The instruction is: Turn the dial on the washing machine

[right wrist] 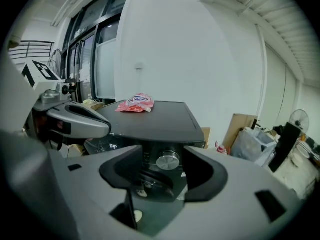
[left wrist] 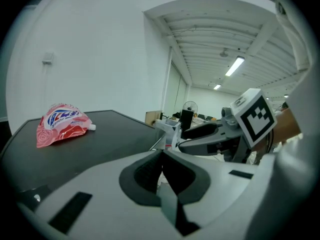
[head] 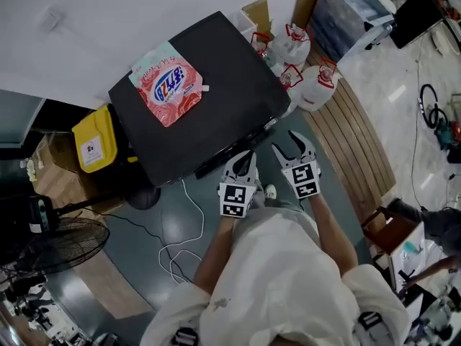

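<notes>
While the person [head: 281, 280] in a white shirt stands before the washing machine [head: 202, 99], both grippers are held out side by side near its front edge. The left gripper [head: 247, 158] has its jaws pressed together with nothing between them; in its own view the two dark pads meet in a thin line [left wrist: 162, 156], and beyond them lies the black top of the machine. The right gripper [head: 288, 144] has its jaws spread apart and pinches nothing. Its own view looks between the open pads [right wrist: 162, 156] at the dial [right wrist: 168, 160], a round silver knob on the dark front panel just under the lip of the machine's top. The dial shows in the gap between the jaws but lies beyond them, and neither pad touches it. From the head view the dial cannot be made out; only the dark strip of the front panel shows just ahead of the grippers. A pink and red detergent pouch [head: 169, 85] lies flat on the top of the machine toward its far left corner, well apart from both grippers. To the machine's left stands a yellow bin [head: 95, 139], with a floor fan [head: 65, 247] nearer the person, and a white cable [head: 184, 236] loops over the grey floor. Clear jugs with red labels [head: 292, 45] sit to the machine's right beside a strip of wooden flooring [head: 360, 135].
</notes>
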`<state>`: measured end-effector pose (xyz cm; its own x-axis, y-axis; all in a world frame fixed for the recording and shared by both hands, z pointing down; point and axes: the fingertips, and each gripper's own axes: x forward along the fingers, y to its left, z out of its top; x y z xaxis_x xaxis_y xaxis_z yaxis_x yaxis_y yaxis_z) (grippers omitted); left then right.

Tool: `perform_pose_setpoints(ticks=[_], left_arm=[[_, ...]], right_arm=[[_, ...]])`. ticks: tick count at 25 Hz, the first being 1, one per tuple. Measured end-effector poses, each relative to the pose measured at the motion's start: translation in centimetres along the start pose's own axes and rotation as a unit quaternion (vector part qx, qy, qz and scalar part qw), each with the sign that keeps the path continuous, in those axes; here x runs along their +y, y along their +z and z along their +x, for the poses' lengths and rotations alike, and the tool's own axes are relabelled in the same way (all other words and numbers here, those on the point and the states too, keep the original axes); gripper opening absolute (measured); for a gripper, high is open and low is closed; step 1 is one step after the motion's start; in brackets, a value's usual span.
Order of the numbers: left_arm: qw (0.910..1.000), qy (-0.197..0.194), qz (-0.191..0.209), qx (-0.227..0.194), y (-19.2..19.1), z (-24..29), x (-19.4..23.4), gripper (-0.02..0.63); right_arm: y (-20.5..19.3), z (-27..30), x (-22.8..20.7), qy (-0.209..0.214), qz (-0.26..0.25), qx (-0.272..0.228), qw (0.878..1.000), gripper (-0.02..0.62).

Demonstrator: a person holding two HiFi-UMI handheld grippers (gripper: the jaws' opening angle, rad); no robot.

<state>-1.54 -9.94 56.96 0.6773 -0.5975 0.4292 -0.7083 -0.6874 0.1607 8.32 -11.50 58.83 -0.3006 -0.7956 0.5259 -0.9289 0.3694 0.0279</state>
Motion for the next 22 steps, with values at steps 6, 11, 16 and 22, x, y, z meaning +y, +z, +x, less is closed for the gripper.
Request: perform_pose_setpoints(ticks=[6,11,16,22], left_arm=[[0.9996,-0.026,-0.006,0.012,-0.6,1.9,0.1,0.012],[0.9992,-0.031,-0.015,0.022,-1.3,3.2,0.1,0.012],[0.9991,-0.011,-0.026,0.03,-1.8,3.7,0.3,0.012],[0.9977,0.033,-0.04,0.043,-3.4,3.9,0.7,0.012]], right_arm=[[-1.5,2.3,-0.8,-0.013,0.01,0.026,1.0,0.258],[-2.5,3.8,-0.9,-0.005,0.009,0.043,0.999,0.262],[-3.8,4.9,-0.9,0.013,0.013,0.058,0.998,0.273],[-4.6,6.2,-1.0,0.042,0.023,0.062,0.997,0.28]])
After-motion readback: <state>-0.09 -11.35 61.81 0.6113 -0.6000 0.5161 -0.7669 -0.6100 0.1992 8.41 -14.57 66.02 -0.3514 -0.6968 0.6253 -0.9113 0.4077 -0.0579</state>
